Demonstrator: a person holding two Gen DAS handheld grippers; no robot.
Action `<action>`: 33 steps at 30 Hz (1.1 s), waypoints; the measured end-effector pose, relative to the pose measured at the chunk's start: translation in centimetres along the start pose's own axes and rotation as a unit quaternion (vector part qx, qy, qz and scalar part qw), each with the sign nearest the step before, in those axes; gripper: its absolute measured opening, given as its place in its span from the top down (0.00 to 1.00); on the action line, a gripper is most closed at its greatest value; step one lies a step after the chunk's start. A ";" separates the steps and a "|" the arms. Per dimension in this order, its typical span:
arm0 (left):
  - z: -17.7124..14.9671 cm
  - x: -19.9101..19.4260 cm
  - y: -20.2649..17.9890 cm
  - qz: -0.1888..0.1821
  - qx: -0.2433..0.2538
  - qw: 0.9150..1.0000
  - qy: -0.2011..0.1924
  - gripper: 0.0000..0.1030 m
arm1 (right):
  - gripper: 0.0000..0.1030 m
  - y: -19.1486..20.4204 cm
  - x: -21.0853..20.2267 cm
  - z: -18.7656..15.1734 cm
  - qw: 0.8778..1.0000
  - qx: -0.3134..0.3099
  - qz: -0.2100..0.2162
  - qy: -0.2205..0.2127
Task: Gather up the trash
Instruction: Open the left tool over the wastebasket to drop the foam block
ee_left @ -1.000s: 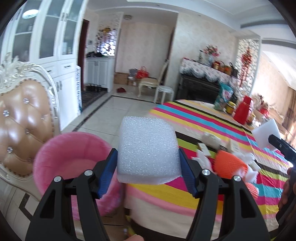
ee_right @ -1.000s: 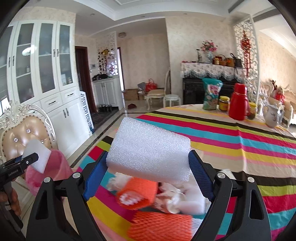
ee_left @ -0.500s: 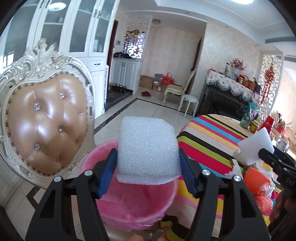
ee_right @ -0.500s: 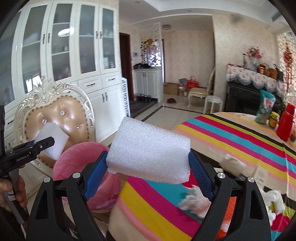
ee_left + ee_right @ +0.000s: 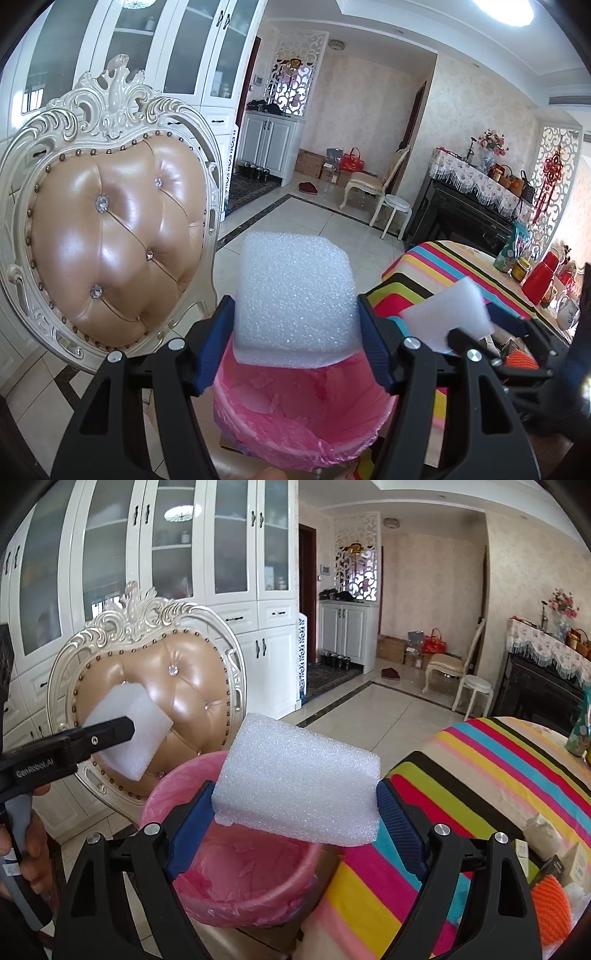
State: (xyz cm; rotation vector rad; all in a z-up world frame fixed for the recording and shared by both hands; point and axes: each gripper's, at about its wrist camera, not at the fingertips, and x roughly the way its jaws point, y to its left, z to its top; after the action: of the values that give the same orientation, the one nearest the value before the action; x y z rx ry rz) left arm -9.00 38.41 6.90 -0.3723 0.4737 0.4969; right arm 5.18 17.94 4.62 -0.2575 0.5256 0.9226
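In the left wrist view my left gripper (image 5: 294, 306) is shut on a white foam block (image 5: 295, 277), held over the near rim of a pink bag-lined bin (image 5: 303, 417). My right gripper (image 5: 295, 788) is shut on a second, longer white foam block (image 5: 303, 764), which hangs over the right side of the same bin (image 5: 236, 875). Each gripper shows in the other's view: the right gripper (image 5: 480, 326) at the right edge, the left gripper (image 5: 122, 734) at the left with its block (image 5: 129, 727). Pale scraps lie inside the bin.
An ornate chair with a tan padded back (image 5: 110, 236) stands right behind the bin. The striped-cloth table (image 5: 498, 775) is to the right, with orange foam netting (image 5: 550, 904) and other scraps on it. Tiled floor (image 5: 314, 218) stretches beyond, white cabinets (image 5: 184, 554) along the left wall.
Both grippers swung left, away from the table's trash pile and toward the chair. The pink bin has come under the two foam blocks. Both grips are unchanged.
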 end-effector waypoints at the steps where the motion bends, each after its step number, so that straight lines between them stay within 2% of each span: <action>1: 0.1 0.0 0.1 0.000 -0.001 1.000 0.000 0.38 | 0.20 0.3 0.3 0.0 1.000 -0.002 0.002 0.003; 13: 0.5 0.9 1.0 -0.006 -0.010 1.000 0.006 0.37 | 0.18 2.4 3.8 0.1 0.999 -0.018 0.016 0.024; 14: 0.6 1.0 1.1 -0.008 -0.013 1.000 0.007 0.36 | 0.17 2.5 3.8 0.1 0.999 -0.018 0.018 0.024; 15: 0.6 1.1 1.2 -0.011 -0.015 1.000 0.008 0.28 | 0.17 2.5 3.9 0.1 0.999 -0.018 0.018 0.024; 17: 0.7 1.2 1.2 -0.013 -0.017 1.000 0.008 0.21 | 0.16 2.5 4.0 0.0 0.999 -0.019 0.018 0.026; 28: 0.5 1.2 0.8 -0.018 -0.021 1.000 0.003 0.13 | 0.16 0.4 2.5 -0.6 1.000 -0.002 -0.001 0.019; 33: -0.1 0.6 -1.0 -0.028 -0.009 1.000 -0.003 0.11 | 0.16 -1.7 0.5 -1.3 1.000 0.012 -0.019 0.010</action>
State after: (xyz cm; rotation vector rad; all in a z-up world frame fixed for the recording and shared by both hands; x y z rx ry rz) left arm -8.01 37.79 6.72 -0.4007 0.4510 0.4491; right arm 6.38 16.74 3.25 -0.2548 0.5480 0.8769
